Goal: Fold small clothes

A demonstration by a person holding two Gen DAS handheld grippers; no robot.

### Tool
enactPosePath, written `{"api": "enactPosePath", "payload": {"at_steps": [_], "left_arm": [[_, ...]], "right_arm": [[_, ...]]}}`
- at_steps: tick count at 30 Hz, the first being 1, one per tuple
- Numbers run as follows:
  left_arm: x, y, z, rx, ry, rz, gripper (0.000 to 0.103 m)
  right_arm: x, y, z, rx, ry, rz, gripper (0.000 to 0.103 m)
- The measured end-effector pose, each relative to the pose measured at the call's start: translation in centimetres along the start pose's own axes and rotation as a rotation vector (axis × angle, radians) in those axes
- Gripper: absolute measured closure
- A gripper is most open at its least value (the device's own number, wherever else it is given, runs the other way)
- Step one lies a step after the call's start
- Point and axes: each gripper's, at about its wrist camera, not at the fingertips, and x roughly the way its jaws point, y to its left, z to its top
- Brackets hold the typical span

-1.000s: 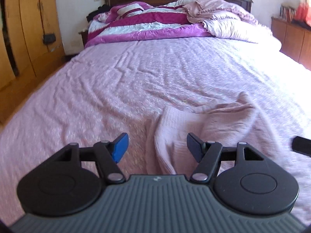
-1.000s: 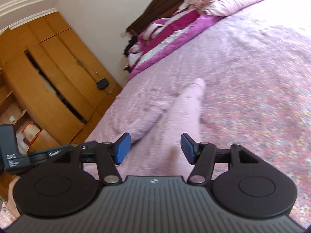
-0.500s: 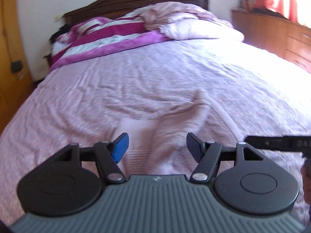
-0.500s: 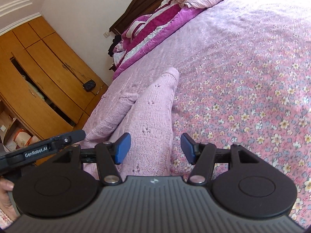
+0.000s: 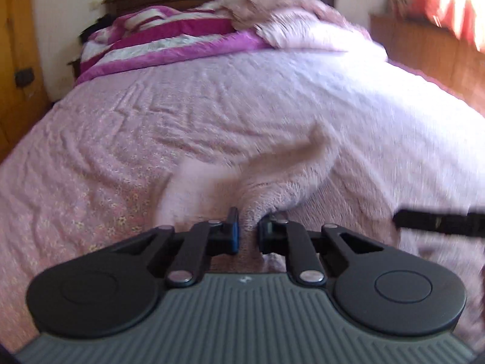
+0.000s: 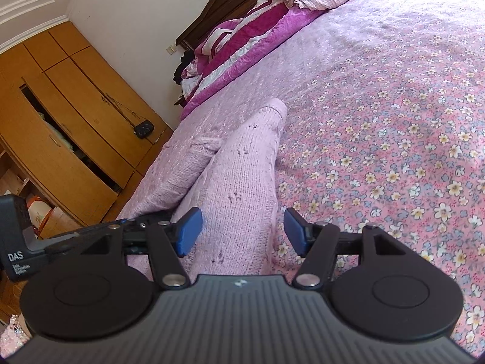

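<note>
A small pink knitted sweater [image 5: 272,179] lies rumpled on the pink floral bedspread [image 5: 121,139]. My left gripper [image 5: 248,231] has its jaws nearly closed, pinching the sweater's near edge. In the right wrist view the sweater [image 6: 242,170] stretches away with a sleeve pointing up the bed. My right gripper [image 6: 242,230] is open, its blue pads either side of the sweater's near part. The left gripper [image 6: 91,236] shows at the left of that view.
A pile of magenta and white striped bedding [image 5: 169,45] and pink pillows [image 5: 303,21] lies at the headboard. A wooden wardrobe [image 6: 60,121] stands left of the bed. A wooden dresser [image 5: 430,45] stands on the right. The right gripper [image 5: 439,221] shows at the right edge.
My left gripper's jaws have closed from wide open onto the sweater's edge. The left view is blurred from motion. My right gripper has come nearer over the sweater and stayed open.
</note>
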Motion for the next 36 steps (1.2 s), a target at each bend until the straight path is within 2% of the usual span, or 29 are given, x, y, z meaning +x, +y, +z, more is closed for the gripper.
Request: {"api": "enactPosePath", "payload": {"at_steps": [3,5,9,15,17,19,21,24,25,27,30,33,36], "left_arm": [[-1.0,3.7,0.2,-0.210,-0.022,0.005,0.090],[-1.0,5.5,-0.4,-0.290,-0.003,0.012,0.090],[-0.6,6.6,-2.3,-0.331,0.057,0.038,0.090],[-0.8,6.6,-2.3,-0.346,0.045,0.027,0.085],[-0.5,6.5,-1.6,-0.330,0.042,0.030,0.071],[0.2,6.5,-1.1,-0.310,0.043,0.026,0.063],[1.0,6.5,-0.6,-0.308,0.043,0.027,0.063],[2.1,6.8,-0.4,-0.337,0.046,0.035,0.067],[2.1,6.7,-0.4,-0.332,0.041,0.051,0.094],[1.3,6.5,-0.3,-0.322,0.015,0.105,0.092],[0.3,6.8,-0.7,-0.328,-0.005,0.134,0.092],[1.4,7.8,-1.3,-0.341,0.042,0.163,0.092],[2.5,8.5,-1.8,-0.357,0.075,0.173,0.091]], "right_arm": [[0.0,0.2,0.1,-0.003,-0.003,0.007,0.035],[-0.1,0.4,0.2,-0.012,-0.009,0.013,0.035],[0.0,0.9,0.3,-0.040,-0.003,0.025,0.035],[1.0,1.5,-0.1,-0.058,0.028,0.025,0.035],[1.3,1.8,-0.1,-0.072,0.033,0.026,0.035],[1.5,2.0,-0.1,-0.079,0.035,0.025,0.035],[1.8,2.2,0.0,-0.086,0.035,0.020,0.033],[2.3,2.4,0.3,-0.100,0.034,0.013,0.032],[2.5,2.4,0.5,-0.107,0.031,0.009,0.032],[3.1,2.6,0.8,-0.111,0.031,0.000,0.032],[3.4,3.4,1.0,-0.150,0.015,-0.012,0.032],[3.5,4.9,0.6,-0.249,-0.003,-0.018,0.032],[4.5,5.9,-0.1,-0.325,0.034,-0.038,0.032]]}}
